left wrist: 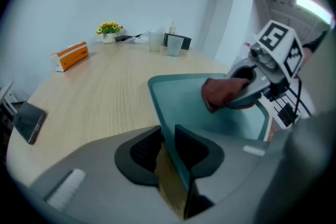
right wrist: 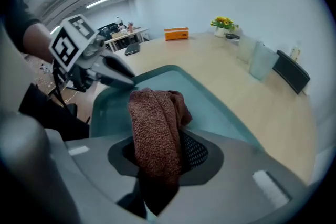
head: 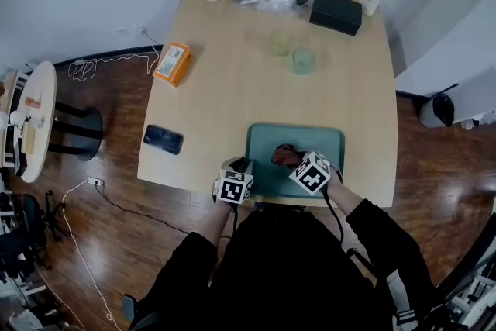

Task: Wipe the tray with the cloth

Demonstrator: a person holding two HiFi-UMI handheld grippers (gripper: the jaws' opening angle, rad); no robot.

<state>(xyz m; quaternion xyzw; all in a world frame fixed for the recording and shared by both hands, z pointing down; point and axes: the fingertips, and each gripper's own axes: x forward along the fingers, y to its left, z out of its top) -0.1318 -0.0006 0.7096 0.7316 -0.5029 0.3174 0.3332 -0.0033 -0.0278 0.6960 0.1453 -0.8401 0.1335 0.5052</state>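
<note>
At near table edge: tray clamped left, cloth held on it right

Pale wooden table point(head: 232, 74), wide, person standing at its near edge. Teal rectangular plastic tray point(head: 310, 137) lies at that edge, long axis side to side across the person. Brown-red terry cloth point(head: 285, 156) sits bunched on the tray floor, near-middle, close to the near rim. Bare floor spreads beyond it toward the far rim and out to both short ends. Right gripper point(right wrist: 157, 162): jaws closed on the cloth, wad sticking out ahead of the pads. Left gripper point(left wrist: 170, 155): jaws pinched on the tray's near-left rim, steadying it. Judgement: wiping in hand; next strokes should run along the long axis, and only the right gripper is placed for that.
</note>
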